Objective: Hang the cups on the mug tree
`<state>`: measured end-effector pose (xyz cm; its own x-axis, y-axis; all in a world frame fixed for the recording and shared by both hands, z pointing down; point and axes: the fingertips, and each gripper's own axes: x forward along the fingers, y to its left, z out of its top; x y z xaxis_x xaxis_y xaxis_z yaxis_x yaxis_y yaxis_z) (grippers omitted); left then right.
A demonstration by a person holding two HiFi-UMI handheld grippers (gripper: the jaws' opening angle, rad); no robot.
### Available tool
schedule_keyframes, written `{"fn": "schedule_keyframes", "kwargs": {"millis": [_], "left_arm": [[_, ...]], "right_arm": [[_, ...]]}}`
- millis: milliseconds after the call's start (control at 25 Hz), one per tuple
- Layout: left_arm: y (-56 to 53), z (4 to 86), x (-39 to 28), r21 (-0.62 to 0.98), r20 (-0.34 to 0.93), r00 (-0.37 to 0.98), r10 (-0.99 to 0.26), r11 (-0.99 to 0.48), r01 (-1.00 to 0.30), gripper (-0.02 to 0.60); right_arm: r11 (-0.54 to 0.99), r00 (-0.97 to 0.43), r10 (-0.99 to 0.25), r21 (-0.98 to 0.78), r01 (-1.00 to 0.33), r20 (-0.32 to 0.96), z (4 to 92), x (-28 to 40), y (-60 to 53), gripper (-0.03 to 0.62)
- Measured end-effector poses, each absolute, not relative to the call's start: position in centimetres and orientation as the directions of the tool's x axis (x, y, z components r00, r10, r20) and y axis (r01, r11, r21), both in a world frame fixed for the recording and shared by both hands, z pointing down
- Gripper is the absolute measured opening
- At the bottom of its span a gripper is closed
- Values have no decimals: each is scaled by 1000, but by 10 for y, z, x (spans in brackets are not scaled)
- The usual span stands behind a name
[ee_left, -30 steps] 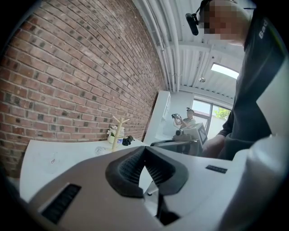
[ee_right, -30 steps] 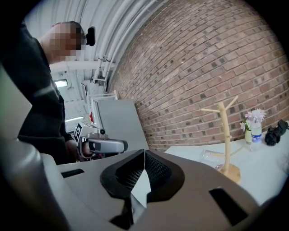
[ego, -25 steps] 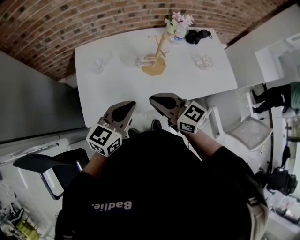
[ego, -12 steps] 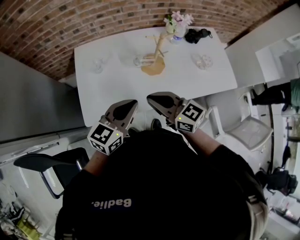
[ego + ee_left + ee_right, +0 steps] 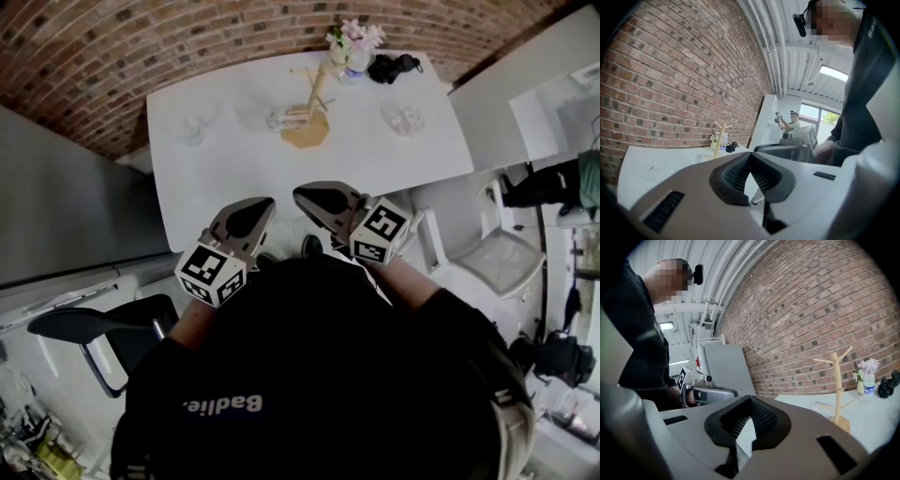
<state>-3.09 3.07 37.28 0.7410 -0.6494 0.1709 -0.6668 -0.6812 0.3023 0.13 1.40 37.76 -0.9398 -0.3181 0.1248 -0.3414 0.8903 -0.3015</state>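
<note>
Fingers: left gripper (image 5: 255, 208) and right gripper (image 5: 307, 197) closed, empty.
Cups (image 5: 405, 120): far ahead on counter (image 5: 375, 164), beside tree (image 5: 314, 98).

Red brick wall (image 5: 112, 56), rear; white table (image 5: 375, 169) before it; tall grey unit (image 5: 66, 206), left; black chair (image 5: 84, 328); white chair (image 5: 497, 262), right; white ceiling pipes (image 5: 764, 42); lit ceiling panel (image 5: 836, 72); bright window (image 5: 825, 115)

Clear cups (image 5: 406, 122) faint against the table (image 5: 375, 164), black item (image 5: 392, 68) by the flowers (image 5: 356, 37) too small to identify
</note>
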Motion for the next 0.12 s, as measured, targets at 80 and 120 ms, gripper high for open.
{"fn": "schedule_keyframes", "kwargs": {"millis": [80, 120], "left_arm": [[31, 374, -31, 301, 172, 741, -649, -682, -667, 2], [31, 375, -31, 301, 173, 741, -649, -682, -667, 2]], "right_arm": [[889, -939, -320, -303, -344, 125, 379, 1, 14, 29], [888, -939, -321, -305, -345, 126, 379, 1, 14, 29]]}}
